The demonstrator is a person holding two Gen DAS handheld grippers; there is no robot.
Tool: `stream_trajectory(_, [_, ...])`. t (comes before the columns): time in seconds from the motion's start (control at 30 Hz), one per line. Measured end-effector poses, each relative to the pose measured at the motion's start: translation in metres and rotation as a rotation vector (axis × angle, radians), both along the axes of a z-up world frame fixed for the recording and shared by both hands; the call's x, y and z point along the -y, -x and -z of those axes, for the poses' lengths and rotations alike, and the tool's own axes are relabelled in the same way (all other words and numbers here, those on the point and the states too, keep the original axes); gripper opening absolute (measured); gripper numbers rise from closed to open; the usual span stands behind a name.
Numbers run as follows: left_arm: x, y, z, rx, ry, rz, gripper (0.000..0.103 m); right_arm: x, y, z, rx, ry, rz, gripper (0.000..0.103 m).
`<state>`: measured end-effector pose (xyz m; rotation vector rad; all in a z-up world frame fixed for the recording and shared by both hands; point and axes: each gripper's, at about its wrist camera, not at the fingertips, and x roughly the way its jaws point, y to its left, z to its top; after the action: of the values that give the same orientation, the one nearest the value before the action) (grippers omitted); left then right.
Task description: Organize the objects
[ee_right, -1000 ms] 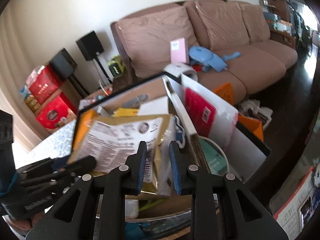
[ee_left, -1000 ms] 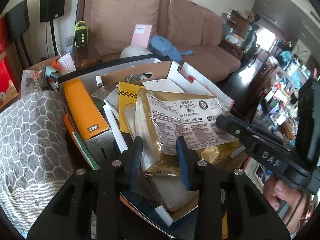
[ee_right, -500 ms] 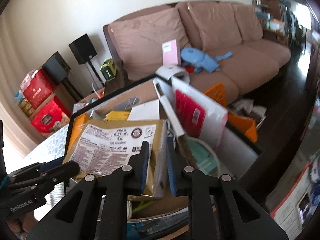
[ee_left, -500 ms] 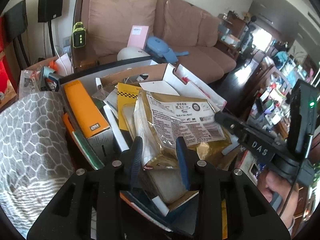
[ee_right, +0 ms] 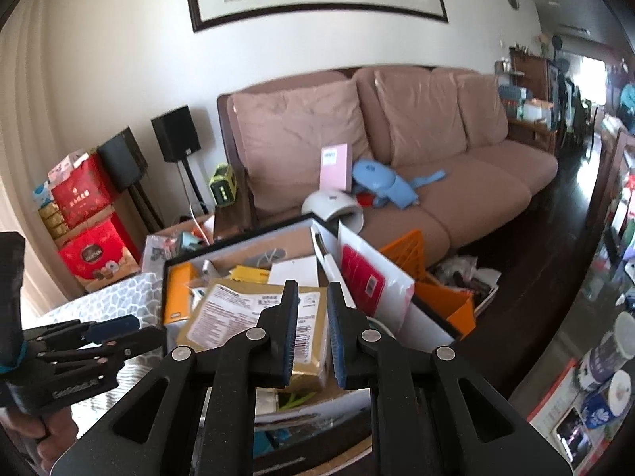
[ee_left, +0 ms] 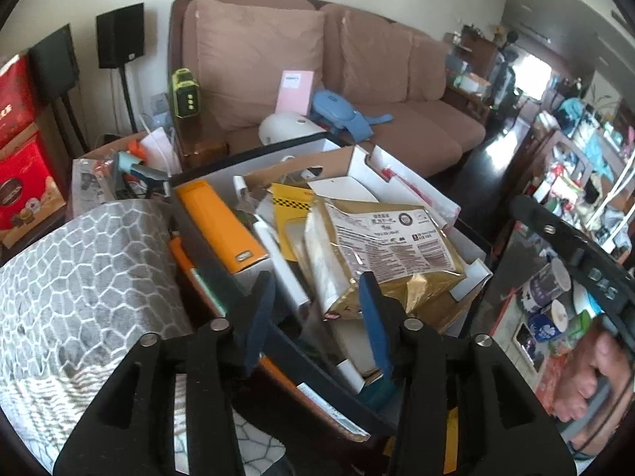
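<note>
Left gripper (ee_left: 317, 309): nearest the viewer; its jaws have just been opening and now stand apart, the corner of the gold packet (ee_left: 393, 250) between them but no pad pressing on it.
Right gripper (ee_right: 311, 327): jaws have just been closing to a narrow gap, nothing between them; it has lifted away from the packet edge it pinched a second ago.
Gold packet: lies label-up on top of the heap in the cardboard box (ee_left: 349, 158), tilted toward the near right corner.
What this means: both claws appear to have let go, so the packet seems to be set down; the next item is likely to be chosen.
Orange box (ee_left: 218, 226): leans in the left side of the bin, beside the grey patterned cloth (ee_left: 79, 277).
Sofa (ee_right: 436, 139): well behind, bearing a pink card, a blue item and a white dome.
Hidden: the lower layers of the box are buried under papers; the person's hand (ee_left: 595, 380) is cut off at the right edge and blurred; label print is too small to read.
</note>
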<state>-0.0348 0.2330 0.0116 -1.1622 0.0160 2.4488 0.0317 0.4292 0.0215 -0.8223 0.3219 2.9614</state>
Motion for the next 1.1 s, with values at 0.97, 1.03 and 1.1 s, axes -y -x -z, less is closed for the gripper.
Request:
stream_trajectory(0.97, [0.009,-0.096,-0.054,-0.233,0.129,-0.115,0.103,0.017,-0.073,-0.015,0.075,-0.089,0.057,0.058])
stream_trajectory(1.03, [0.013,-0.099,-0.049,-0.223,0.137,-0.121,0.103,0.018,-0.076,-0.017,0.093,-0.095,0.045,0.063])
stream_trajectory(1.1, [0.019,-0.1,-0.045,-0.212,0.128,-0.142,0.103,0.024,-0.081,-0.022,0.112,-0.123,0.02,0.068])
